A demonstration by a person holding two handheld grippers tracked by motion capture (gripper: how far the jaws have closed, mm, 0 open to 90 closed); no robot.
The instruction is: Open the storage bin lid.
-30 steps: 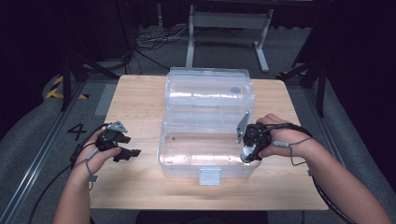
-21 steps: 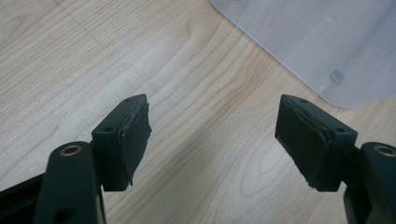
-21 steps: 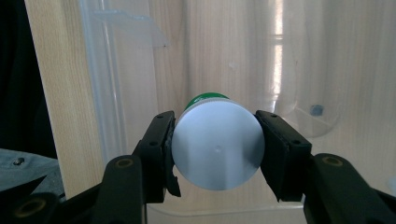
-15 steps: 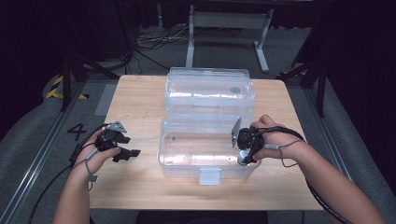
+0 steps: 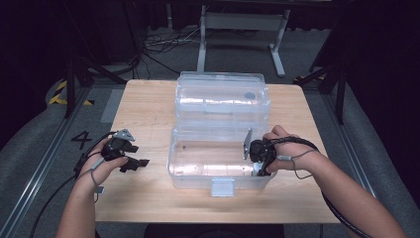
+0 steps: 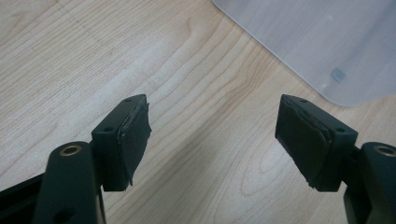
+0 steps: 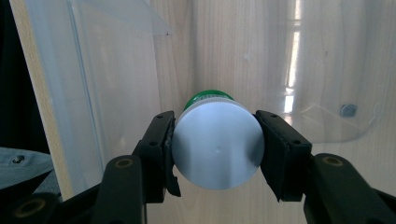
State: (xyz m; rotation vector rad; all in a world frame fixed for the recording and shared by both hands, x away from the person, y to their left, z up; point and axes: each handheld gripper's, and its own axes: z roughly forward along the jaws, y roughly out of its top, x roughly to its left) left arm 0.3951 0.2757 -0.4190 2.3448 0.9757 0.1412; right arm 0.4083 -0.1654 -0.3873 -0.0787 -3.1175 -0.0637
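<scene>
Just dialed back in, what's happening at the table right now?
A person works with a gripper in each hand at a wooden table. The right gripper is shut on a white-capped, green-bodied bottle and holds it inside the open clear plastic box, near the box's right end. The box's lid is flipped back. The left gripper hangs over bare wood to the left of the box, jaws wide open with nothing between them.

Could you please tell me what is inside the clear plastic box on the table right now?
Inside the clear box, the right tool grips a white-capped bottle with some green behind the cap. The cap hides the rest of the bottle.
</scene>
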